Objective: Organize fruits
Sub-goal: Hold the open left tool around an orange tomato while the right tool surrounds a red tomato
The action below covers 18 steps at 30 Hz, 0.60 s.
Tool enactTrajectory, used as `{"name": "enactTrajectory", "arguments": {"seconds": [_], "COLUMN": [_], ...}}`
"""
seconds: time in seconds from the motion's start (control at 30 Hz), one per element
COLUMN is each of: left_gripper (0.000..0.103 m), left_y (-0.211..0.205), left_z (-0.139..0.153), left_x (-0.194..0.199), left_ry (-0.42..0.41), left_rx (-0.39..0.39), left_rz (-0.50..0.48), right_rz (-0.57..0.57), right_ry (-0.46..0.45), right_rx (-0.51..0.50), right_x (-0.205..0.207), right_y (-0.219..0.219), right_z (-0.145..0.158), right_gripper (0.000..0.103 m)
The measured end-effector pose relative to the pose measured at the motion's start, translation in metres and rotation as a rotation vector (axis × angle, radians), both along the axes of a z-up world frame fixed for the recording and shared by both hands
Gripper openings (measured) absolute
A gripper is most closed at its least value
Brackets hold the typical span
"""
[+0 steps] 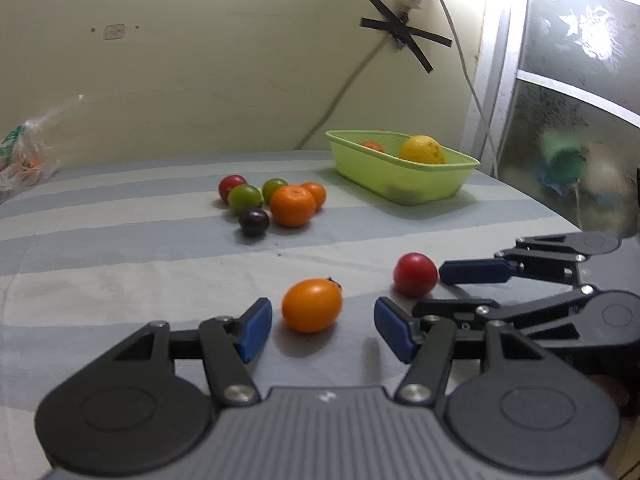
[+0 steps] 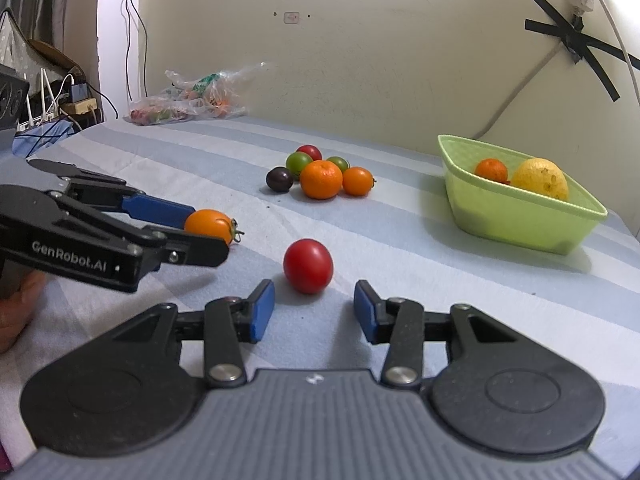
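Note:
An orange tomato (image 1: 312,305) lies on the striped cloth between the fingertips of my left gripper (image 1: 324,326), which is open, with a gap on each side. A red tomato (image 2: 308,266) rests just ahead of my open right gripper (image 2: 314,310), untouched. In the right wrist view the left gripper (image 2: 208,232) straddles the orange tomato (image 2: 210,222). The left wrist view shows the right gripper (image 1: 430,291) with its tips beside the red tomato (image 1: 415,274). A green basket (image 2: 516,216) at the far right holds a yellow fruit (image 2: 540,178) and a small orange (image 2: 491,170).
A cluster of fruit sits mid-cloth: a mandarin (image 2: 321,179), a small orange tomato (image 2: 357,181), a dark plum (image 2: 279,179), green and red ones behind. A plastic bag (image 2: 192,96) lies by the wall. Cables hang at the right. A hand (image 2: 20,304) holds the left gripper.

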<state>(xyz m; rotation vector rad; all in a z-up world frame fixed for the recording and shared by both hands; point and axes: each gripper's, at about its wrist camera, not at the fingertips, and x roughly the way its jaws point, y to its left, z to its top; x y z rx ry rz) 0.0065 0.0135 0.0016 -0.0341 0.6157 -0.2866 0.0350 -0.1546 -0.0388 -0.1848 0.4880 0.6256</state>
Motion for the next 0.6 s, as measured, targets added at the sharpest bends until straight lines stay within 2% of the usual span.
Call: {"name": "enactTrajectory", "arguments": {"seconds": [0.6], "left_gripper": [0.063], "left_y": [0.0019], "left_z": [-0.0011], "left_x": [0.0024], "left_ry": [0.017], "left_rx": [-0.031], "left_rz": [-0.014], "right_rz": [0.003], "right_ry": [0.032], "right_rx": [0.031], "right_x": [0.0032], "right_y": [-0.0043], "right_z": [-0.0006], "right_gripper": [0.051]}}
